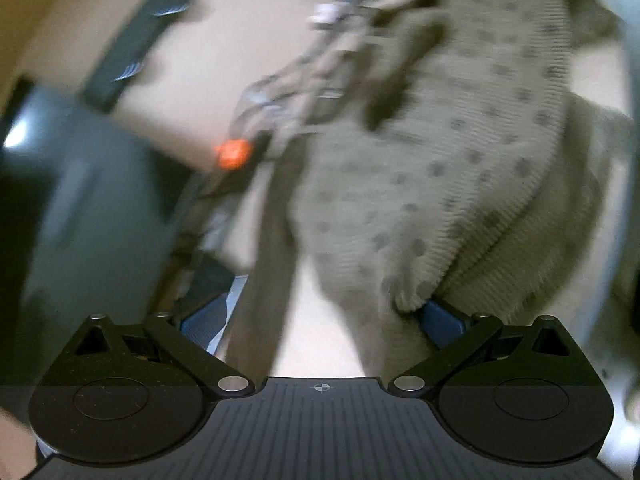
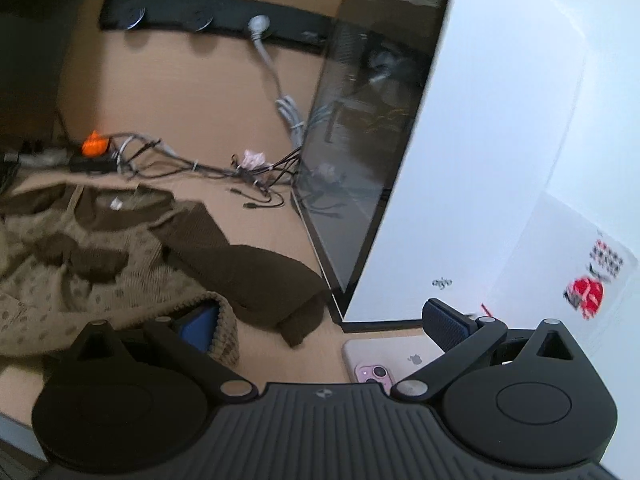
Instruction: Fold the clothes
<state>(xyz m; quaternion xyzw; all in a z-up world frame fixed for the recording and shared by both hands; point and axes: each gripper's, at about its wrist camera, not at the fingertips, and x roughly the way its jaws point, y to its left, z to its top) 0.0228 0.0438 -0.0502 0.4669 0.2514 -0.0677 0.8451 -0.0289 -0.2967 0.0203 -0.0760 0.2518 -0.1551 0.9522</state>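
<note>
A beige knitted sweater (image 1: 420,168) with grey dots and dark brown trim fills the left wrist view, blurred by motion. My left gripper (image 1: 322,320) is open wide; a fold of the sweater's hem droops onto its right fingertip (image 1: 440,322). In the right wrist view the same sweater (image 2: 120,276) lies crumpled on the wooden table (image 2: 180,92), its dark brown sleeve (image 2: 248,268) stretched to the right. My right gripper (image 2: 320,324) is open wide too, and the ribbed hem (image 2: 226,332) lies over its left fingertip (image 2: 198,326). Nothing is clamped in either one.
A white computer case (image 2: 480,160) with a dark glass side panel (image 2: 360,140) stands close on the right. A pink phone (image 2: 384,360) lies under my right gripper. Tangled cables (image 2: 240,172), an orange piece (image 2: 95,145) and a black power strip (image 2: 216,18) lie behind. A dark grey object (image 1: 80,200) looms left.
</note>
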